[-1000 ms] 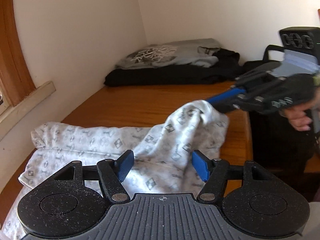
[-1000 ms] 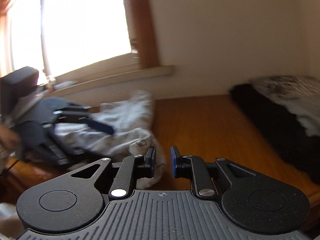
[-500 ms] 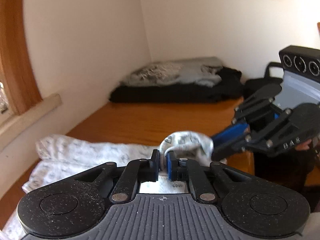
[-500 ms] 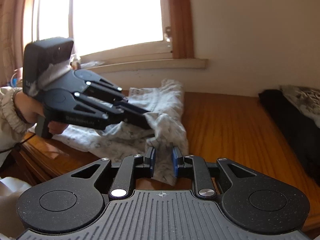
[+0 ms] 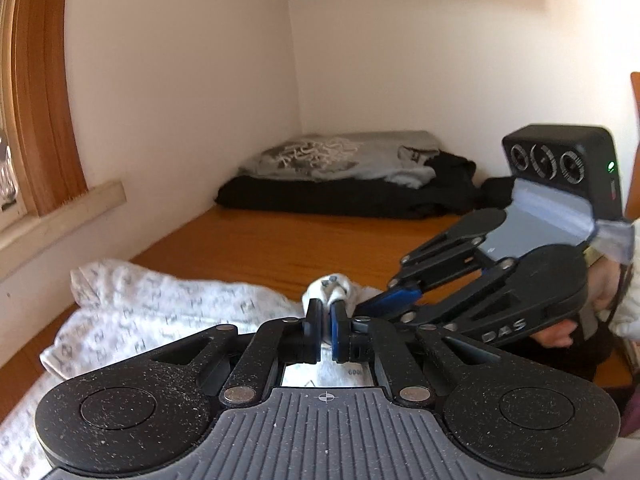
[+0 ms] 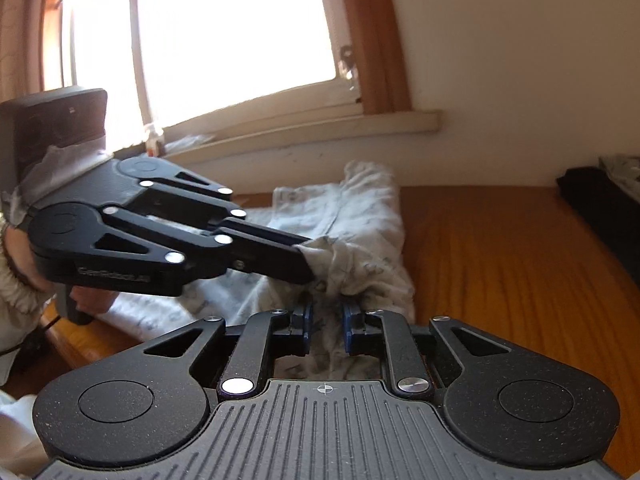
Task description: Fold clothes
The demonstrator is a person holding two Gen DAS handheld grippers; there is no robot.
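Fabric fills the left wrist view: the left gripper (image 5: 325, 330) is pinched tight on a raised fold of the white patterned garment (image 5: 160, 312), which lies lengthwise along the wooden table (image 5: 280, 240). From the right wrist view, the right gripper (image 6: 325, 330) clamps bunched cloth beside the left one.

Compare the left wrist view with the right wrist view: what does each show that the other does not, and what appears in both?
Only the left wrist view shows the grey printed garment lying on the black pile in the far corner.

Only the right wrist view shows the bright window and its sill.

Both show the white patterned garment on the wooden table, with the left gripper and right gripper each shut on a bunched fold of it, close together.
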